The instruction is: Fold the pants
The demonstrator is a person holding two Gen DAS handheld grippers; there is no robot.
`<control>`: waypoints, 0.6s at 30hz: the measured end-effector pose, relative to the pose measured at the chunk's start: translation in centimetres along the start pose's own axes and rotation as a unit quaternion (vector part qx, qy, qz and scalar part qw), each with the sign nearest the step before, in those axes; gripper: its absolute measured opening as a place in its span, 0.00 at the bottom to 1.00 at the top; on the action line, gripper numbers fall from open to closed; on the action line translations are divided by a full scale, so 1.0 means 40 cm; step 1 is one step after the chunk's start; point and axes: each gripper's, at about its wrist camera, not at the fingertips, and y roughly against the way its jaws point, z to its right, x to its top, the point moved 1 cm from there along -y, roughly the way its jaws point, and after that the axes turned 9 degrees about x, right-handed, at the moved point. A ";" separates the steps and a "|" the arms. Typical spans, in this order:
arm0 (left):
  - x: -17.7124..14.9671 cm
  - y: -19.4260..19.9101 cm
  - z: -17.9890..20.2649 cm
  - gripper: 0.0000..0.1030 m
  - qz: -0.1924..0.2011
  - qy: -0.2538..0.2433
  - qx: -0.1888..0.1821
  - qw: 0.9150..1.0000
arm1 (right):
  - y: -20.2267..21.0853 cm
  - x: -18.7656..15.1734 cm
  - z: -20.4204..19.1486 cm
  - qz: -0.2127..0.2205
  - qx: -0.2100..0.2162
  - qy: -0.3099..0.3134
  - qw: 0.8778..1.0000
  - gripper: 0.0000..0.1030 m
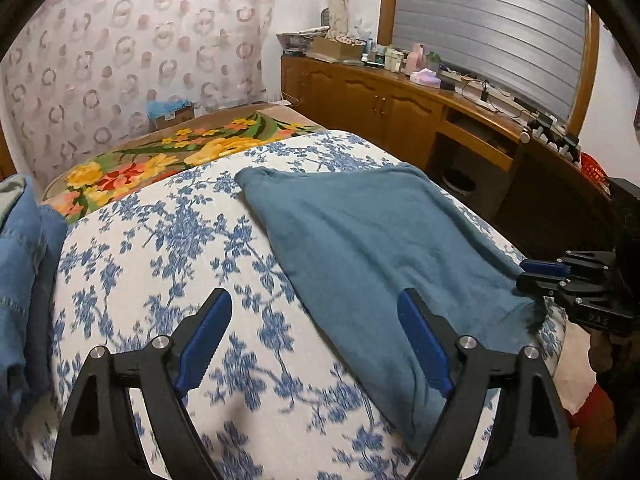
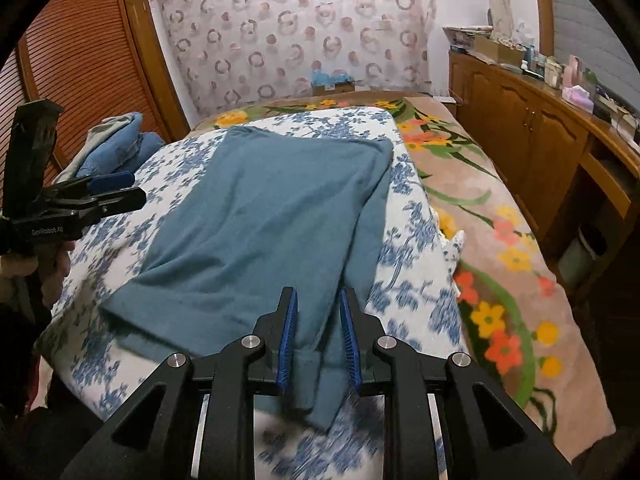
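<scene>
Pants (image 2: 264,216) lie folded flat on the bed's floral cover (image 1: 168,240); left claw (image 1: 316,344) gapes wide beside their edge, right claw (image 2: 318,332) stands narrowly parted around their near corner, not pinching

"GenRobot 48" on left claw (image 2: 120,190)

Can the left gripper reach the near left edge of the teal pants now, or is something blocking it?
Probably yes. The left gripper is open just above the bedsheet, one finger already over the teal pants, and nothing lies between.
</scene>
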 end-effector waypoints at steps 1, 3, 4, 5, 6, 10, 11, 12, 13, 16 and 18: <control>-0.007 0.006 0.003 0.83 0.000 0.000 0.003 1.000 | 0.008 -0.004 -0.003 0.002 0.001 -0.001 1.000 0.22; -0.022 0.016 0.010 0.83 -0.003 -0.001 0.006 1.000 | 0.015 -0.012 -0.010 0.007 0.002 -0.001 1.000 0.22; -0.030 0.021 0.013 0.83 -0.004 0.000 0.006 1.000 | 0.017 -0.018 -0.014 0.009 0.003 -0.001 1.000 0.22; -0.038 0.025 0.015 0.83 -0.005 0.000 0.006 1.000 | 0.021 -0.024 -0.017 0.010 0.004 -0.001 1.000 0.22; -0.049 0.029 0.017 0.83 -0.006 0.001 0.006 1.000 | 0.023 -0.029 -0.021 0.011 0.005 -0.001 1.000 0.22; -0.086 0.042 0.022 0.83 -0.013 0.009 0.007 1.000 | 0.028 -0.041 -0.028 0.013 0.005 0.000 1.000 0.22; -0.096 0.044 0.022 0.83 -0.016 0.012 0.005 1.000 | 0.030 -0.041 -0.029 0.013 0.005 0.000 1.000 0.22; -0.105 0.046 0.025 0.83 -0.017 0.014 0.002 1.000 | 0.033 -0.042 -0.029 0.013 0.005 0.001 1.000 0.22; -0.111 0.046 0.026 0.83 -0.019 0.016 0.000 1.000 | 0.032 -0.043 -0.032 0.013 0.004 0.002 1.000 0.22; -0.126 0.042 0.033 0.83 -0.026 0.016 -0.001 1.000 | 0.030 -0.045 -0.035 0.013 0.002 0.003 1.000 0.22; -0.135 0.041 0.040 0.83 -0.030 0.016 -0.004 0.999 | 0.030 -0.048 -0.040 0.013 0.000 0.002 1.000 0.22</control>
